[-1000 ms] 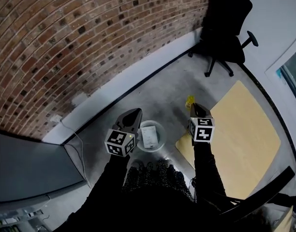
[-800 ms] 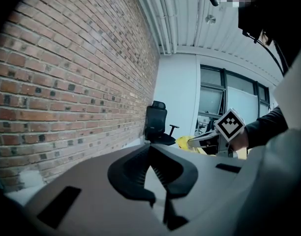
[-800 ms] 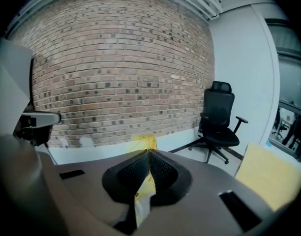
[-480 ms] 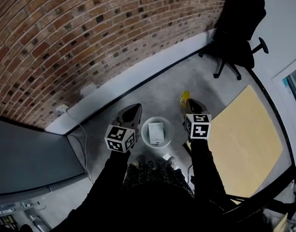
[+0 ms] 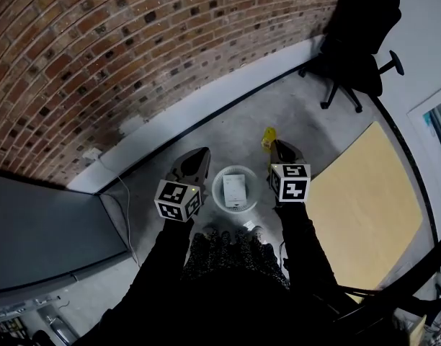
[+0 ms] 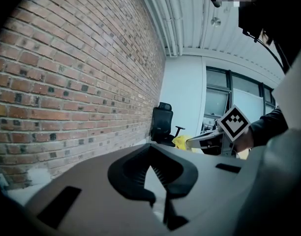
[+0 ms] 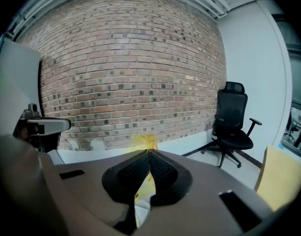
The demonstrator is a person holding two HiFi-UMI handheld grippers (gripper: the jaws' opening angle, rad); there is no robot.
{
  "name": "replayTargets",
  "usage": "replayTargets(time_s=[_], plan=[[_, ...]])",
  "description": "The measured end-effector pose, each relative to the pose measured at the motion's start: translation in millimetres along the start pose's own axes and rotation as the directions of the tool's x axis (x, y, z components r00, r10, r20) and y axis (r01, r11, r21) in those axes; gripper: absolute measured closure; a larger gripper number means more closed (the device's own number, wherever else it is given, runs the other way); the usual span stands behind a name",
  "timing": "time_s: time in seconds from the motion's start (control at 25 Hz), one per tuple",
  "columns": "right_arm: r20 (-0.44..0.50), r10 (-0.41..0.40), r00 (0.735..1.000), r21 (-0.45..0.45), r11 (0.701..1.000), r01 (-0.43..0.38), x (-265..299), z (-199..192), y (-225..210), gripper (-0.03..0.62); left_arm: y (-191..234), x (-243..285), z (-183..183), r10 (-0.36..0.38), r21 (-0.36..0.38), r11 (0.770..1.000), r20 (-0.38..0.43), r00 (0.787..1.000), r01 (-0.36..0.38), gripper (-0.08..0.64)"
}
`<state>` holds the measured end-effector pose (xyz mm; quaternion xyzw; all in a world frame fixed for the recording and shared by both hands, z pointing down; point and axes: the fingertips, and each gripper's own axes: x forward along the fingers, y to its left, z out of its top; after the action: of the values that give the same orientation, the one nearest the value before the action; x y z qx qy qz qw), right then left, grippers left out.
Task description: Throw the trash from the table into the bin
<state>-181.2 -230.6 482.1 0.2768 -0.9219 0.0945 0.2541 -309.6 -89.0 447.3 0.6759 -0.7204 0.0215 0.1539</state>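
Fingers (image 7: pixel 133 170) of the right gripper (image 7: pixel 148 153) are pressed fully together on a crumpled yellow wrapper (image 7: pixel 143 142), which sticks out past their tips and hangs down between them lower in the gap. Those of the left gripper (image 6: pixel 150 147) also meet at the tips, with nothing caught in them. In the head view the right gripper (image 5: pixel 277 145) carries the wrapper in the air above the grey floor, beyond and to the right of the bin (image 5: pixel 215 190). The bin is a round white tub on the floor, and a flat white packet (image 5: pixel 235 190) already lies in it. The left gripper (image 5: pixel 202 154) hangs just to the bin's left, so the bin sits between the two. Over the last second the wrapper has come away from the edge of the pale wooden tabletop (image 5: pixel 364 200) and closed in sideways on the bin, with a gripper now on either side of it. That puts the carry near its end. The wrapper does not yet look to be over the bin's mouth, so I'd judge a short shift inward is wanted before the jaws let go, or the light wrapper could flutter past the rim. A black office chair (image 5: pixel 354 42) stands well apart by the brick wall (image 5: pixel 98 63).
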Motion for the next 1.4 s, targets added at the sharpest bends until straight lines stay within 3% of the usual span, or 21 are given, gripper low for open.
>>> replayTargets(time_s=[0.36,0.72,0.92,1.4], plan=[[-0.026,0.086,0.996,0.023,0.996,-0.085,23.6,-39.9,36.2,0.581,2.5,-2.6,-47.2,0.001,-0.031,1.000,-0.066,0.998,-0.003,0.563],[-0.138,0.128,0.982,0.103,0.988,-0.114,59.8,-131.9,59.3,0.581,15.6,3.2,-119.9,0.004,-0.084,0.996,-0.110,0.994,-0.014,0.564],[-0.185,0.145,0.972,0.124,0.985,-0.123,71.1,-174.7,63.0,0.581,14.0,7.9,-168.8,-0.040,-0.113,0.993,-0.181,0.983,0.020,0.565],[-0.287,0.172,0.942,0.144,0.980,-0.135,102.0,-275.1,63.3,0.581,13.5,34.1,-262.7,-0.063,-0.094,0.995,-0.273,0.960,0.038,0.563]])
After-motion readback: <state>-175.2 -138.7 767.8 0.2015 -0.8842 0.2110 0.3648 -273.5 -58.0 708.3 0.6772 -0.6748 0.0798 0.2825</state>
